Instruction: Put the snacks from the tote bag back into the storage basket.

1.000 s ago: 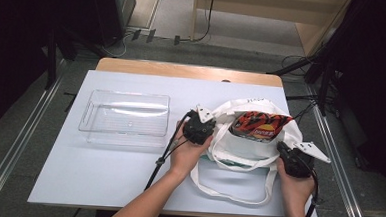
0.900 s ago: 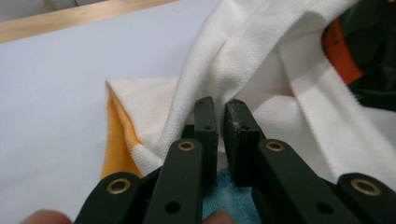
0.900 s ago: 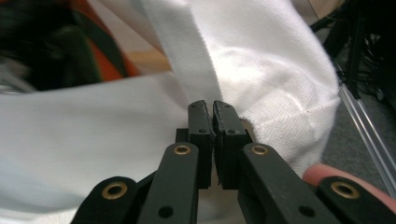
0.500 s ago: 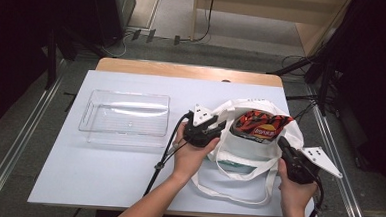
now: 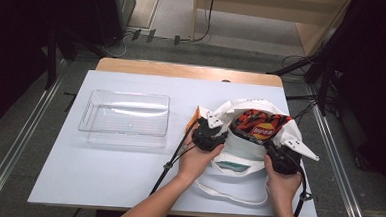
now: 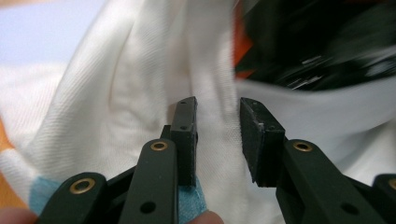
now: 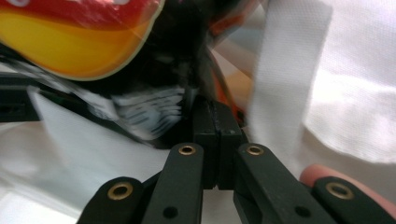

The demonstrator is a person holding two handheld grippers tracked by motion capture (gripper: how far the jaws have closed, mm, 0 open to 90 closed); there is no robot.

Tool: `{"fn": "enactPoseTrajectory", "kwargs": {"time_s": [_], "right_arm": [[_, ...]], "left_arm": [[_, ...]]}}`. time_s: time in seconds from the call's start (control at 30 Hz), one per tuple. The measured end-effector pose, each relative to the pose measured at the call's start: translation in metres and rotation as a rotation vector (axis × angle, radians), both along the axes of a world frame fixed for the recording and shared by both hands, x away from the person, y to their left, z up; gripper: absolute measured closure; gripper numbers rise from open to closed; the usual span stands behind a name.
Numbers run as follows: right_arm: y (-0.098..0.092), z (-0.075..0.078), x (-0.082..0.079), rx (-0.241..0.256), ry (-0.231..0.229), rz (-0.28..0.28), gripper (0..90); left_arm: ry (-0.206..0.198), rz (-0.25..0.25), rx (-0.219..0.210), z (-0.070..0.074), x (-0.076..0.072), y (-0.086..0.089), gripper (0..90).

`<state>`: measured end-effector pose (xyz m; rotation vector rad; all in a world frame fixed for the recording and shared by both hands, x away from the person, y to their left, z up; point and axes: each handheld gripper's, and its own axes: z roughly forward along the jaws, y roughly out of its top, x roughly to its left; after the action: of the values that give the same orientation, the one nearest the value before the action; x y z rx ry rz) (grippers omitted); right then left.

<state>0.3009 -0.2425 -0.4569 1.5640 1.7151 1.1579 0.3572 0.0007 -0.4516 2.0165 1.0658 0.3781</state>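
While L hand-held gripper [image 6: 217,140] gapes at woven tote [image 5: 239,151] | R hand-held gripper [image 7: 217,140] pinched, glossy chip bag [image 5: 257,124]

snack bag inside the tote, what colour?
Red and black with a yellow-orange logo; the snack bag shows best in the high view.

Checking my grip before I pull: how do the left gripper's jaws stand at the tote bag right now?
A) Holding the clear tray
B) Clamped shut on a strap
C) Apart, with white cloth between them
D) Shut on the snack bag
C: in the left gripper view the left gripper has its jaws apart, with a fold of the white tote bag between them.
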Motion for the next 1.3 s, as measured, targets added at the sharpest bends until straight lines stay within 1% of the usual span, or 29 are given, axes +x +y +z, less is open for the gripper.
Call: {"fn": "enactPoseTrajectory", "kwargs": {"time_s": [0.03, 0.1, 0.17, 0.2, 0.23, 0.27, 0.3, 0.37, 0.4, 0.43, 0.47, 0.5, 0.53, 0.57, 0.6, 0.63, 0.7, 0.77, 0.8, 0.83, 0.87, 0.9, 0.93, 1.0, 1.03, 1.1, 1.13, 1.23, 1.3], "right_arm": [[0.000, -0.003, 0.002, -0.008, 0.018, -0.005, 90.0], [-0.002, -0.008, 0.005, -0.018, 0.050, -0.016, 90.0], [-0.001, -0.013, 0.009, -0.043, 0.092, -0.020, 90.0], [-0.002, -0.015, 0.011, -0.060, 0.102, -0.015, 90.0], [-0.003, -0.017, 0.013, -0.066, 0.115, -0.009, 90.0], [-0.005, -0.019, 0.013, -0.057, 0.118, -0.004, 90.0], [-0.007, -0.018, 0.011, -0.022, 0.094, -0.004, 90.0], [-0.011, -0.014, 0.002, 0.028, 0.011, 0.011, 81.9], [-0.013, -0.009, -0.004, 0.042, -0.029, 0.018, 79.2], [-0.014, -0.004, -0.011, 0.051, -0.068, 0.029, 78.5], [-0.016, 0.002, -0.018, 0.056, -0.111, 0.040, 78.4], [-0.017, 0.008, -0.024, 0.059, -0.144, 0.041, 77.4], [-0.019, 0.014, -0.032, 0.080, -0.188, 0.061, 73.4], [-0.020, 0.017, -0.035, 0.100, -0.211, 0.077, 70.0], [-0.020, 0.020, -0.037, 0.114, -0.225, 0.095, 67.3], [-0.020, 0.023, -0.038, 0.130, -0.225, 0.108, 63.2], [-0.017, 0.023, -0.034, 0.141, -0.210, 0.134, 55.7], [-0.011, 0.019, -0.028, 0.130, -0.184, 0.144, 51.1], [-0.007, 0.017, -0.023, 0.125, -0.158, 0.155, 51.3], [-0.004, 0.015, -0.020, 0.119, -0.150, 0.157, 54.0], [-0.002, 0.014, -0.017, 0.113, -0.144, 0.156, 60.5], [0.001, 0.014, -0.015, 0.103, -0.147, 0.143, 66.6], [0.003, 0.015, -0.015, 0.087, -0.152, 0.125, 76.1], [0.005, 0.019, -0.013, 0.083, -0.156, 0.120, 87.3], [0.006, 0.020, -0.013, 0.079, -0.162, 0.119, 89.6], [0.009, 0.024, -0.013, 0.062, -0.178, 0.120, 90.0], [0.010, 0.026, -0.013, 0.063, -0.190, 0.122, 90.0], [0.013, 0.035, -0.014, 0.088, -0.218, 0.126, 90.0], [0.013, 0.041, -0.015, 0.104, -0.238, 0.116, 90.0]], "left_arm": [[0.004, 0.001, 0.031, -0.004, 0.002, -0.001, 68.5], [0.021, 0.008, 0.061, -0.008, 0.004, -0.001, 68.6], [0.022, 0.004, 0.090, -0.007, 0.004, -0.002, 68.6], [0.019, 0.005, 0.092, -0.007, 0.004, -0.003, 68.6], [0.021, 0.004, 0.087, -0.007, 0.004, -0.002, 68.5], [0.020, 0.004, 0.076, -0.008, 0.004, -0.002, 68.4], [0.017, 0.004, 0.063, -0.009, 0.004, -0.001, 68.3], [0.018, -0.002, 0.032, -0.010, 0.004, 0.003, 68.0], [0.014, -0.004, 0.016, -0.011, 0.004, 0.004, 67.8], [0.005, -0.008, 0.013, -0.013, 0.003, 0.005, 67.6], [0.000, -0.002, 0.004, -0.014, 0.002, 0.005, 67.3], [-0.006, -0.002, -0.002, -0.014, 0.002, 0.006, 66.9], [-0.010, 0.001, -0.009, -0.015, 0.001, 0.006, 66.7], [-0.018, 0.000, -0.014, -0.016, 0.000, 0.006, 66.8], [-0.029, 0.000, -0.016, -0.017, -0.001, 0.006, 66.8], [-0.038, 0.001, -0.026, -0.018, -0.002, 0.006, 66.8], [-0.048, -0.002, -0.038, -0.020, -0.003, 0.008, 66.8], [-0.052, -0.011, -0.038, -0.021, -0.004, 0.009, 66.5], [-0.055, -0.014, -0.031, -0.021, -0.004, 0.008, 65.9], [-0.056, -0.018, -0.032, -0.021, -0.004, 0.009, 65.3], [-0.056, -0.019, -0.030, -0.021, -0.004, 0.009, 64.6], [-0.056, -0.021, -0.029, -0.021, -0.005, 0.008, 64.4], [-0.059, -0.022, -0.023, -0.021, -0.005, 0.008, 64.2], [-0.062, -0.021, -0.019, -0.022, -0.006, 0.007, 63.3], [-0.064, -0.021, -0.014, -0.022, -0.006, 0.007, 63.2], [-0.067, -0.023, -0.007, -0.022, -0.006, 0.006, 62.6], [-0.069, -0.025, 0.001, -0.022, -0.007, 0.006, 62.4], [-0.083, -0.026, 0.033, -0.023, -0.009, 0.003, 61.2], [-0.088, -0.026, 0.041, -0.023, -0.010, 0.002, 61.0]]}}
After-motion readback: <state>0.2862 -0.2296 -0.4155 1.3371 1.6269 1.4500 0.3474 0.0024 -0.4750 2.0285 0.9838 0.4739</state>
